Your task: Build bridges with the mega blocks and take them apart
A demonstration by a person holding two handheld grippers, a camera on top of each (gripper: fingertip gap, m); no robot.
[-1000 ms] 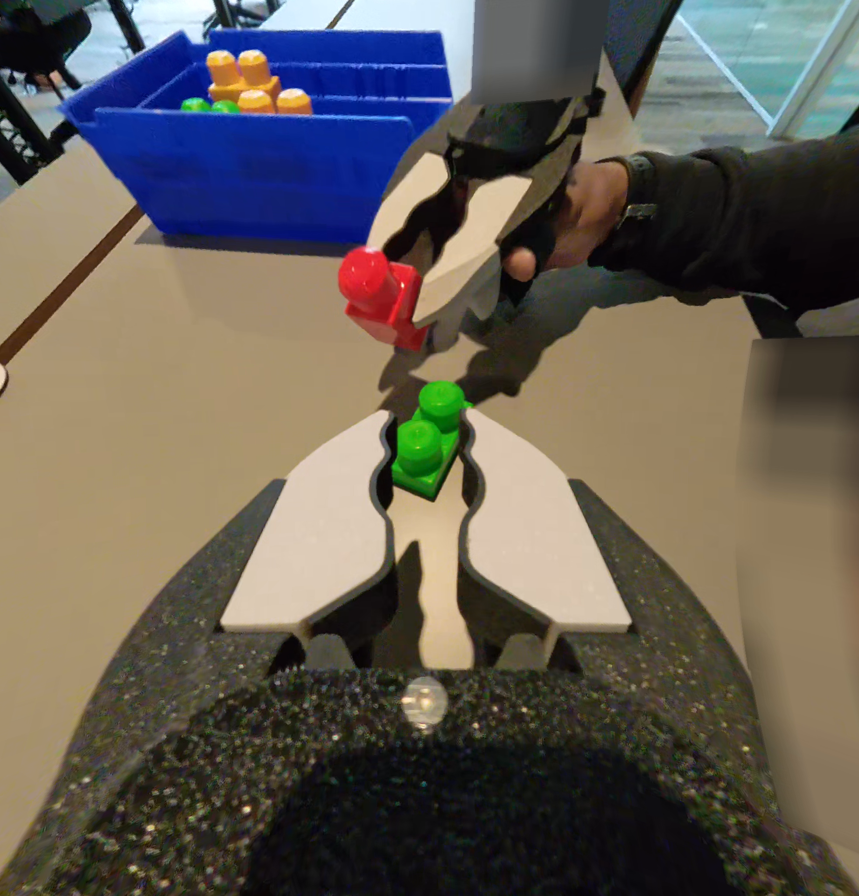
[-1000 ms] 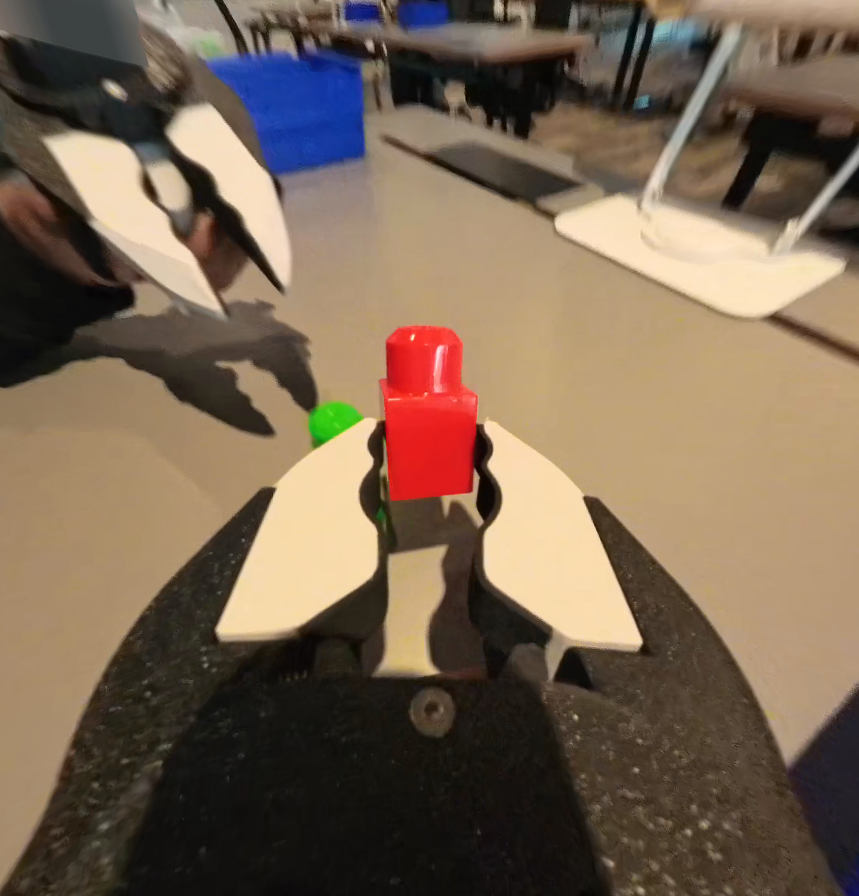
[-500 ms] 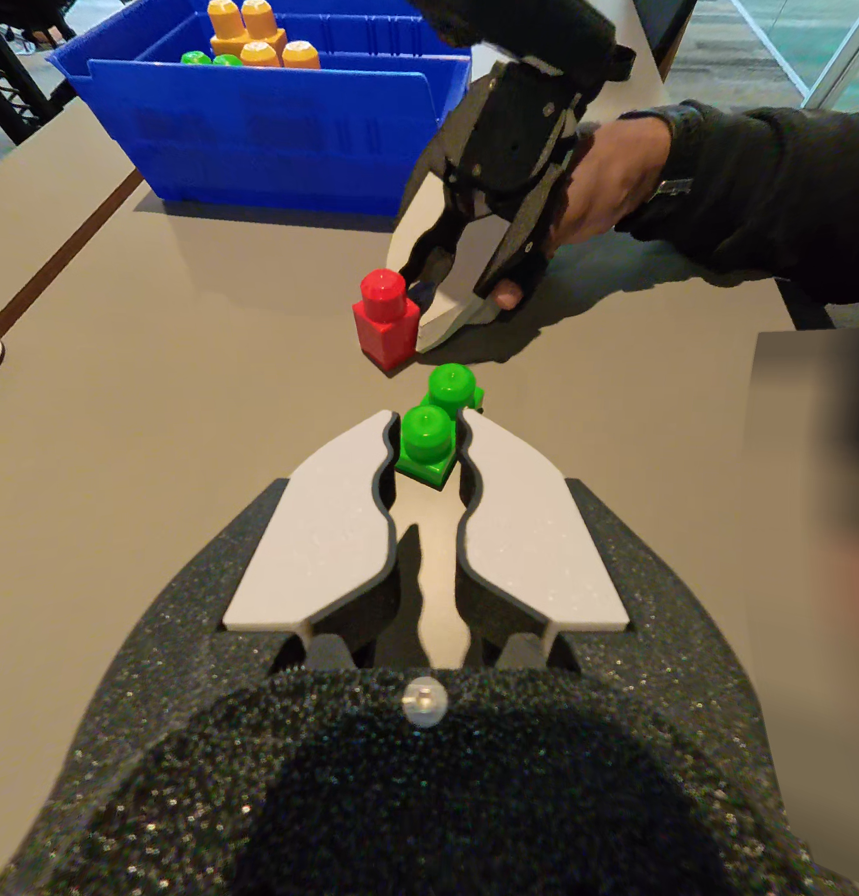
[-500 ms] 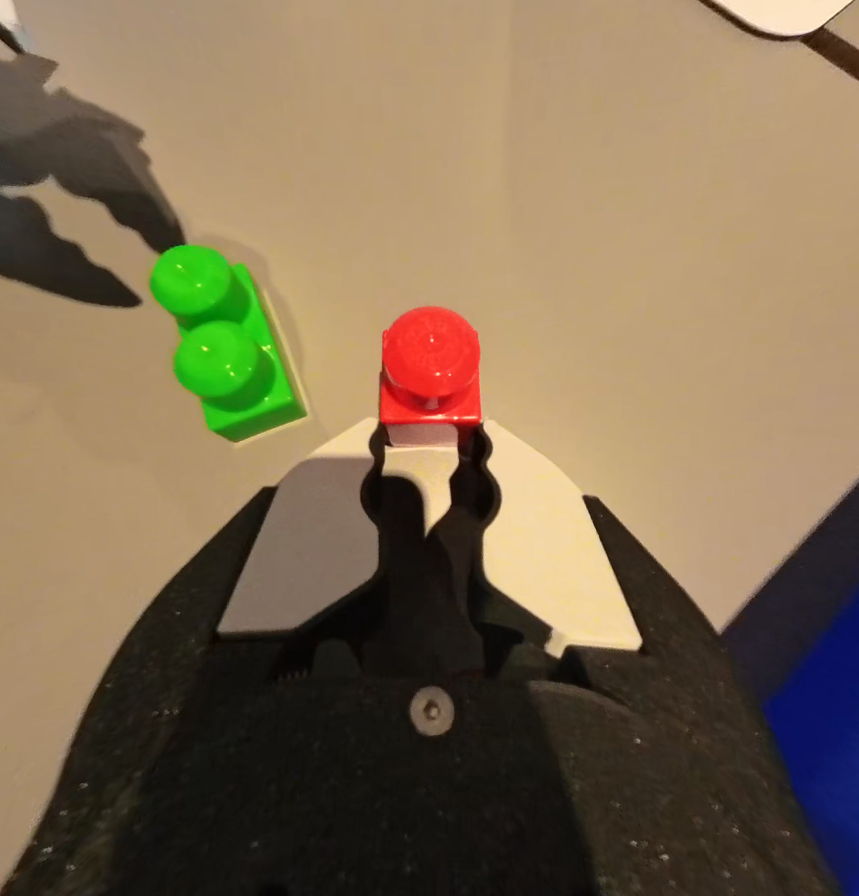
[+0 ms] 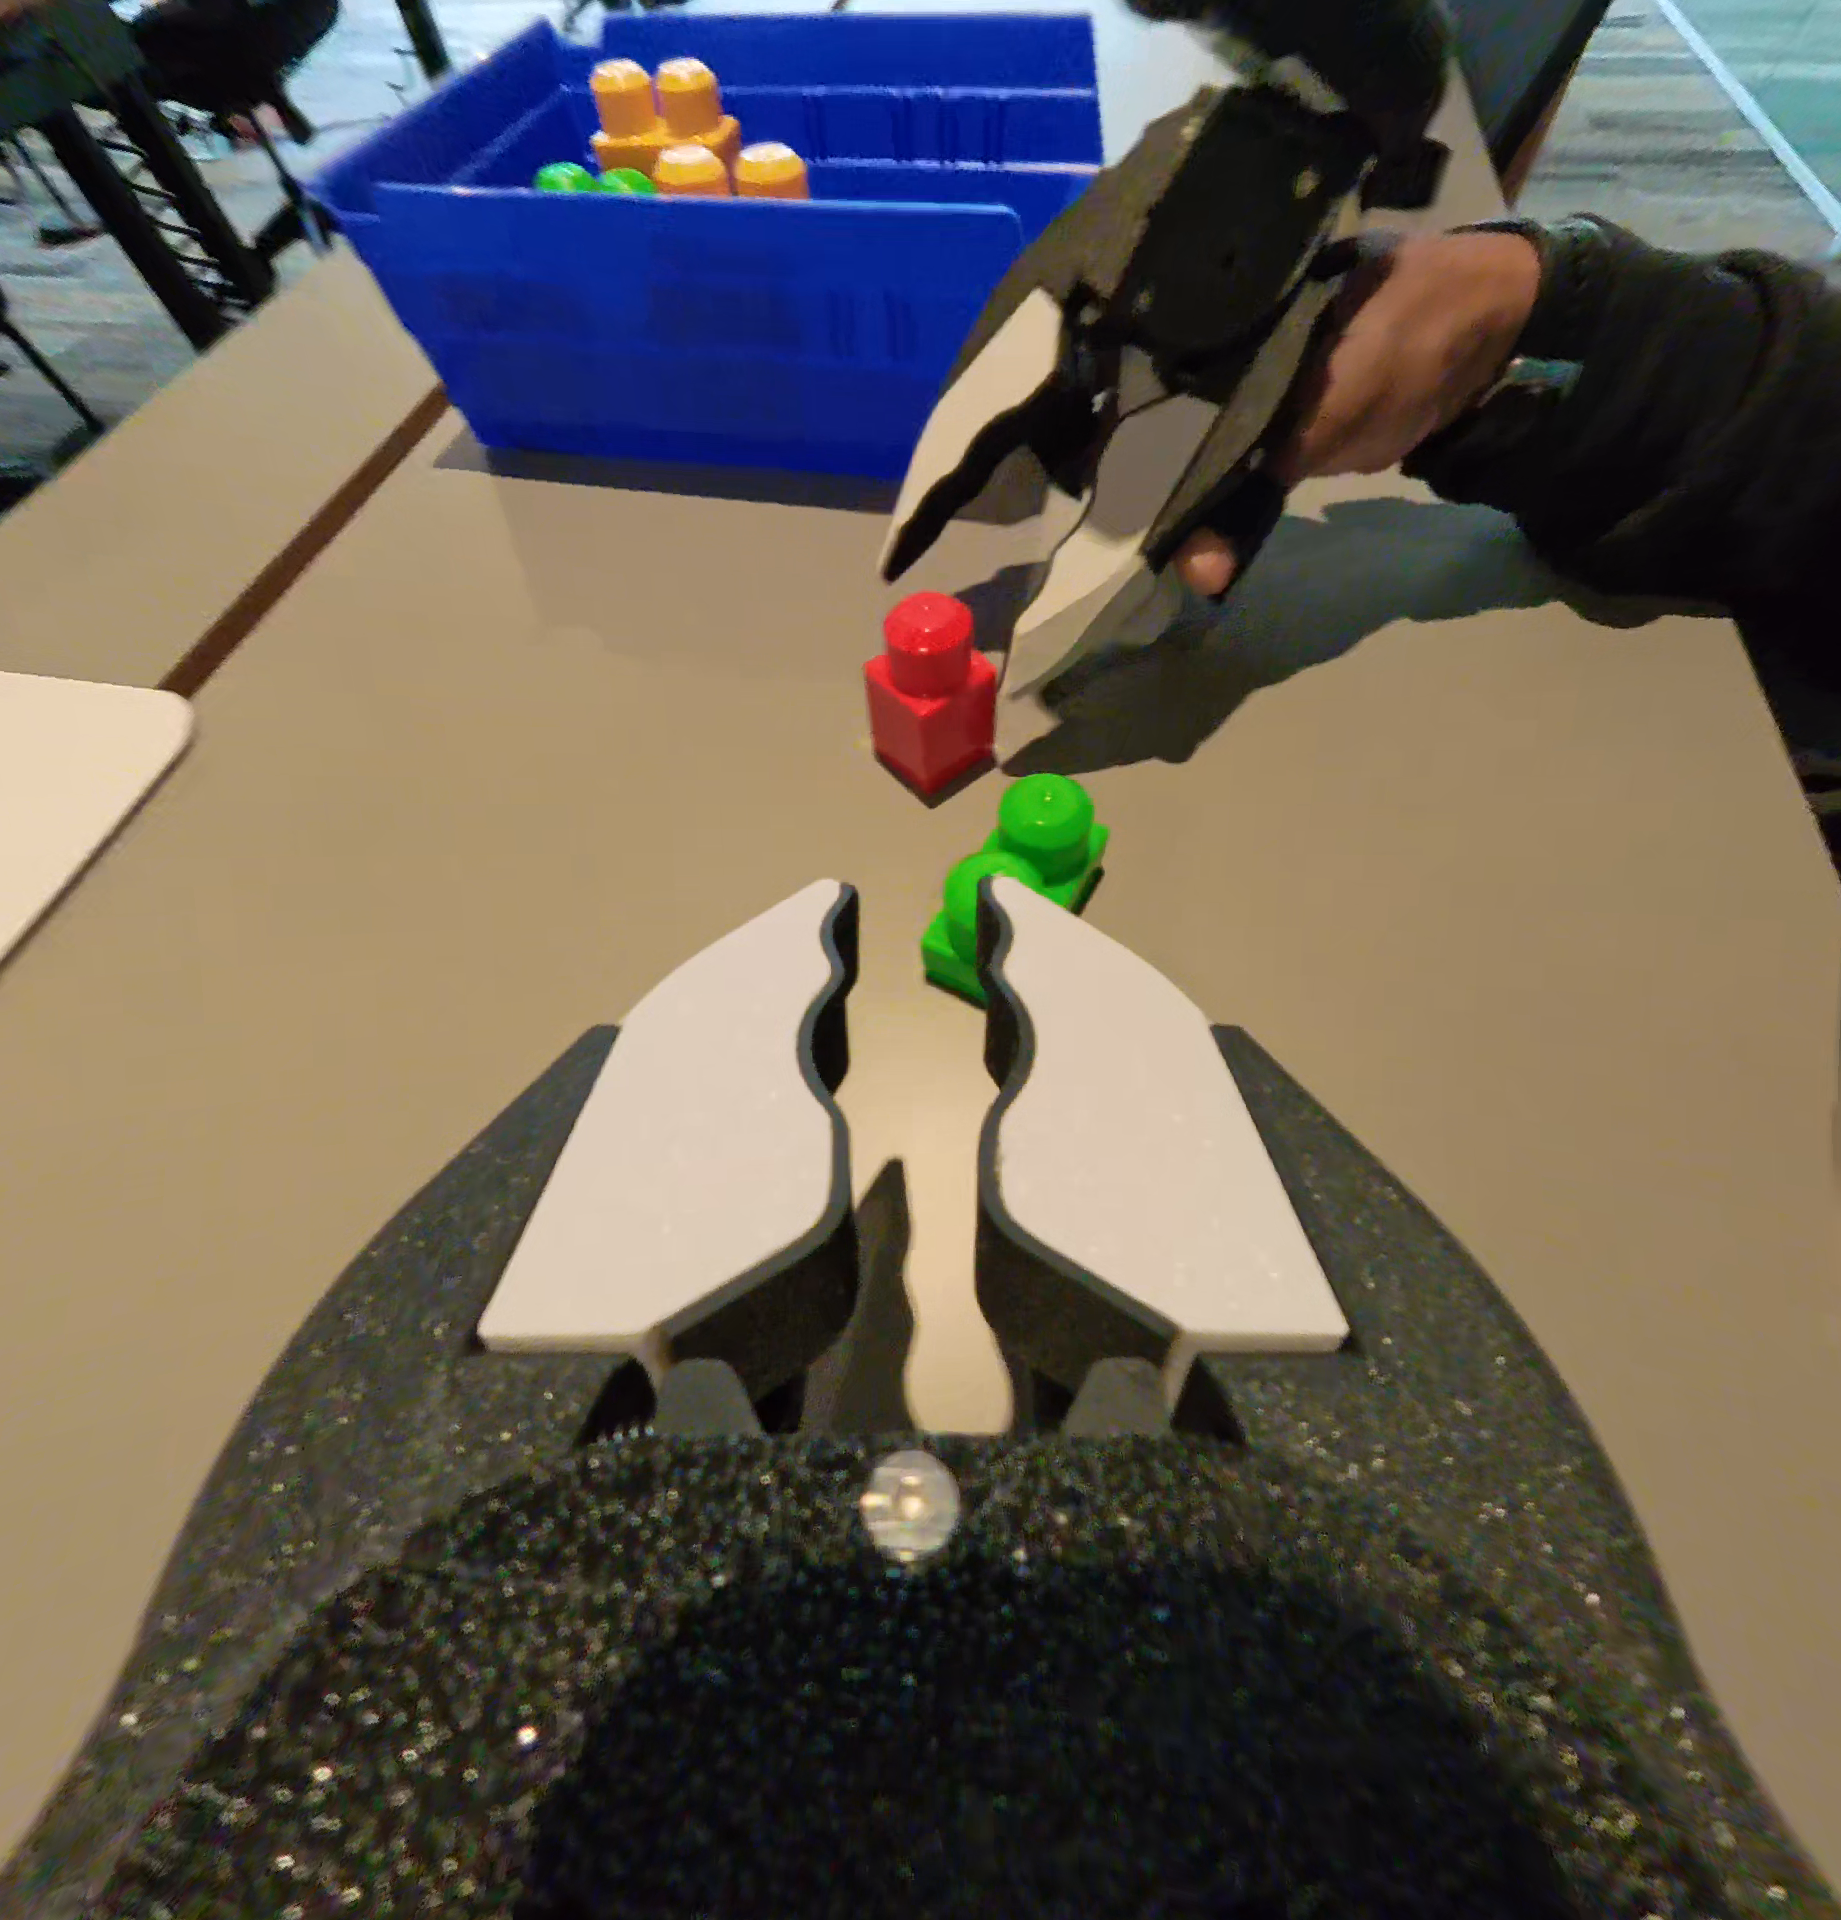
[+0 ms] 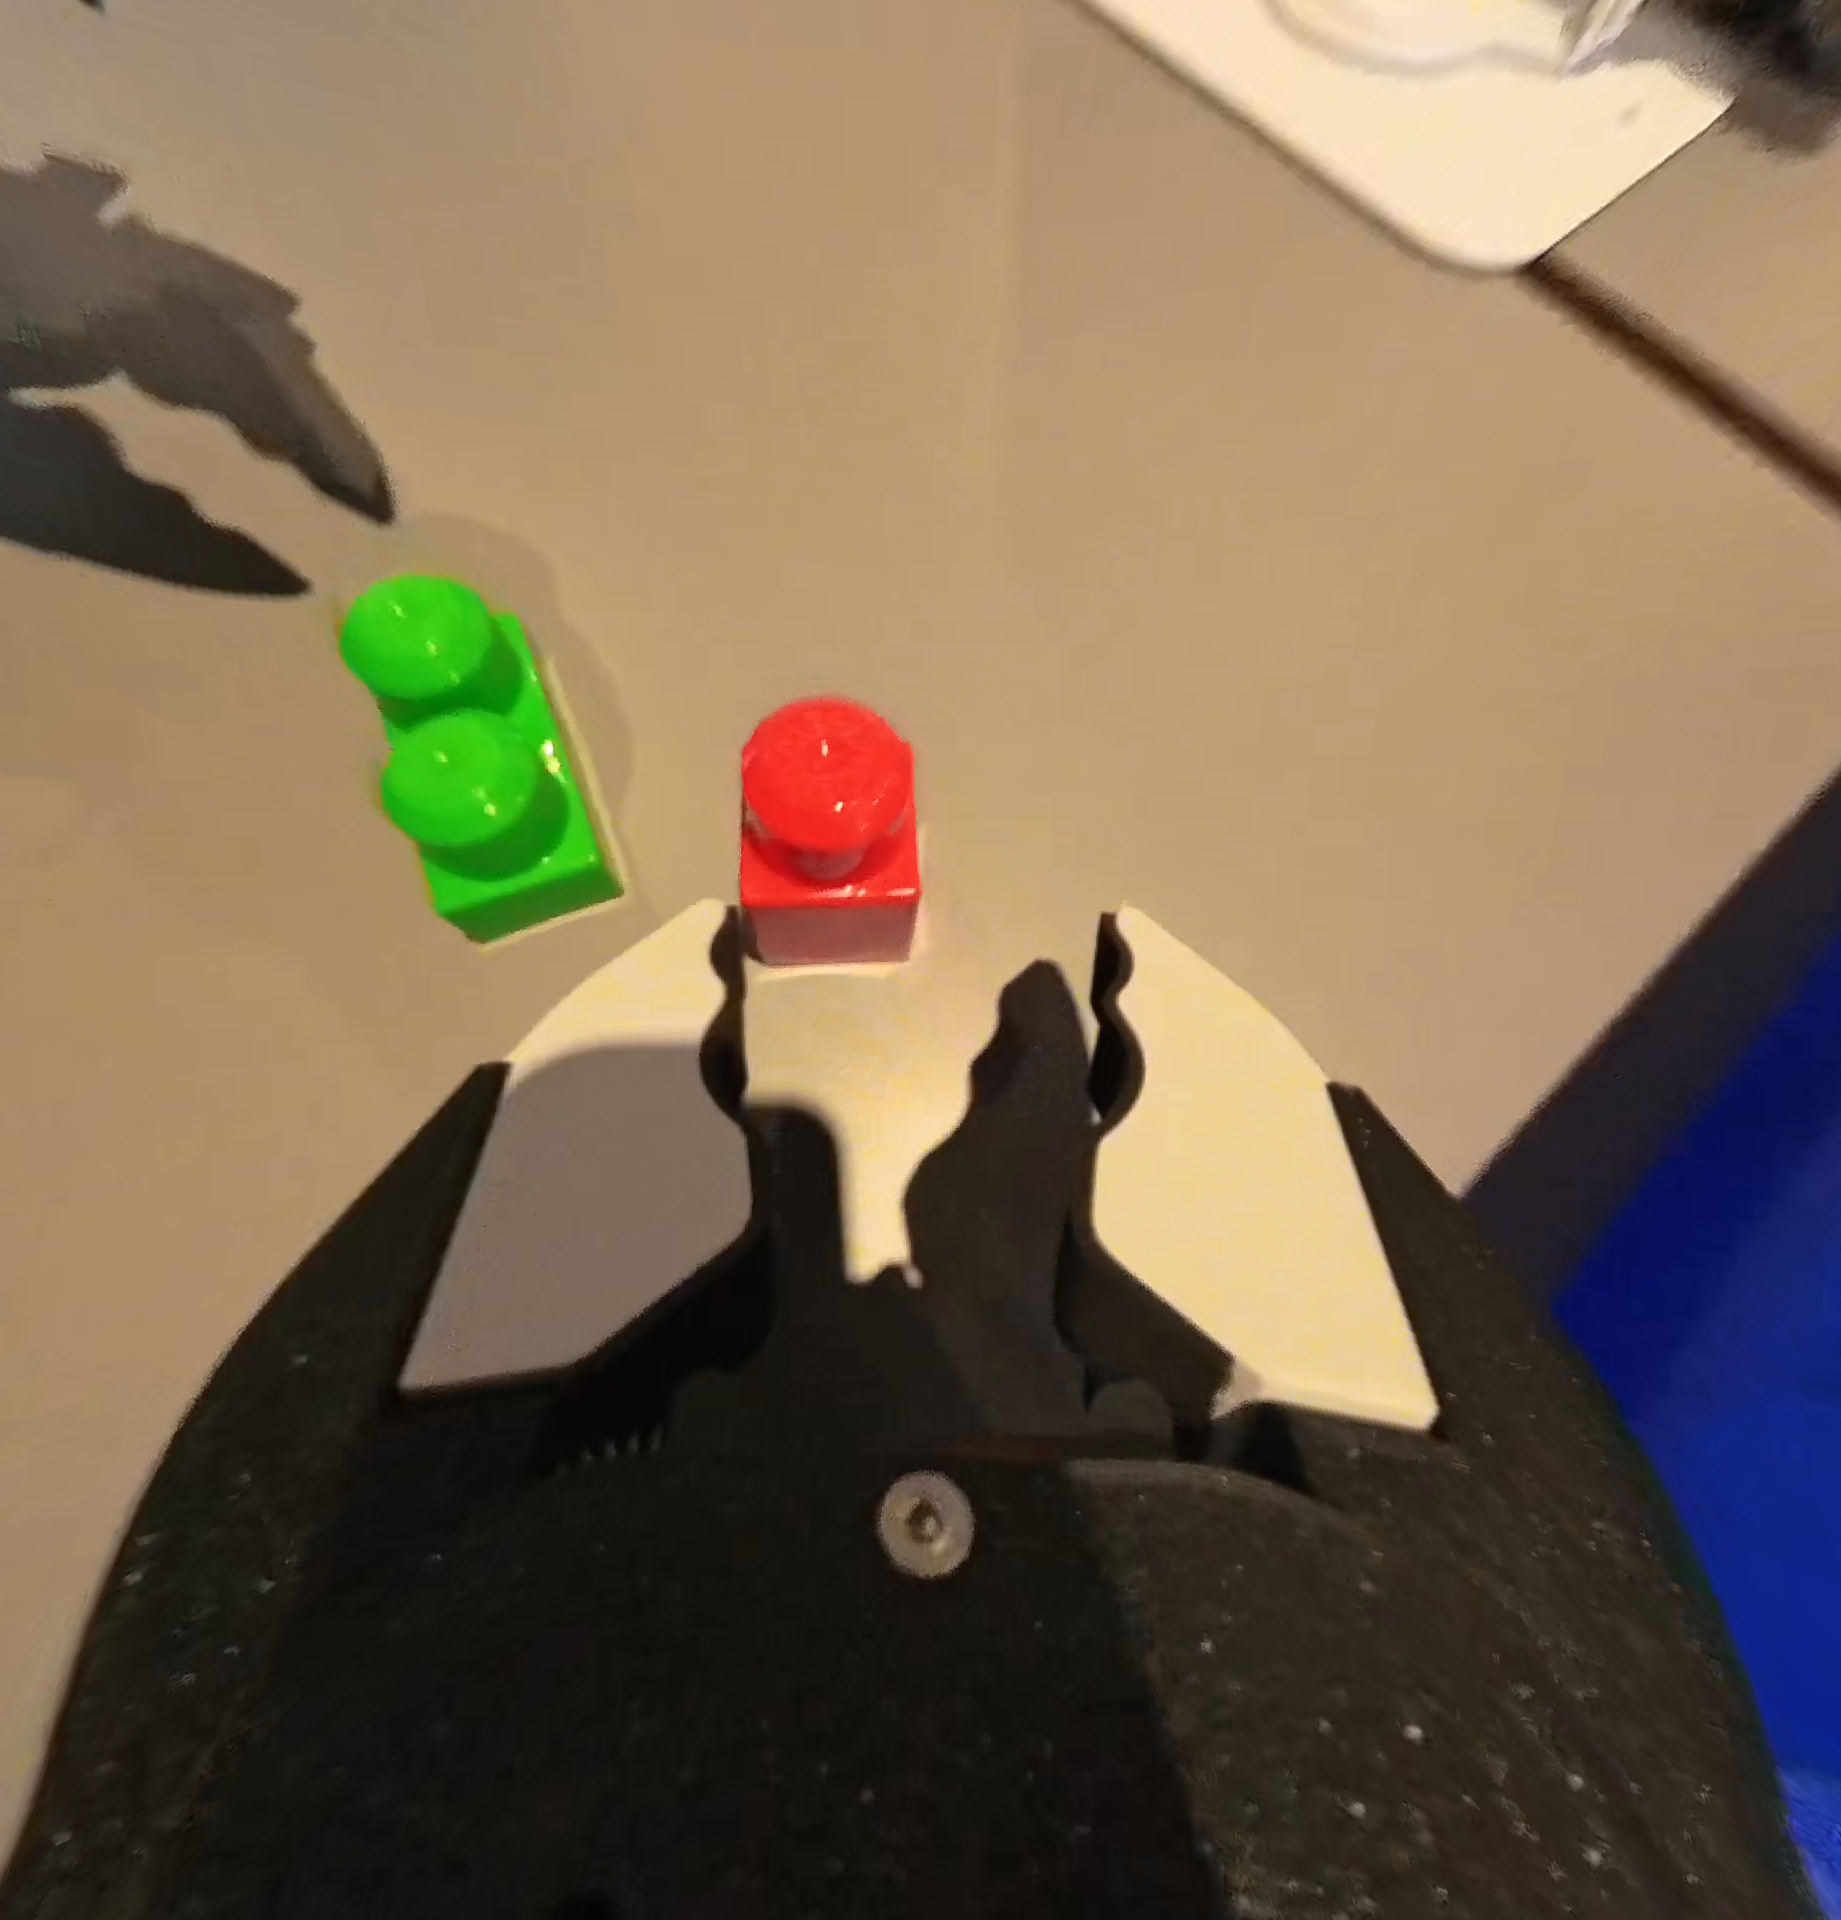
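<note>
A red one-stud block stands upright on the tan table, free of any gripper. My right gripper is open wide just behind it, and neither pad touches it. In the left wrist view its fingers hover above and right of the red block. A green two-stud block stands on the table to the left of the red one. My left gripper is open with a narrow bare gap. The green block lies past its right fingertip, partly hidden behind it.
A blue bin stands at the far end of the table with orange blocks and green blocks inside. It also shows at the right in the right wrist view. A white board lies at the left. A person's sleeved arm reaches in from the right. My right tips are roughly 5 centimetres from the green two-stud block. It is also in sight in the left wrist view.
My right gripper brought the red block down onto the table, opened and let it go, then drew back a little. My left gripper shifted left, so the green block now sits off its right tip.
</note>
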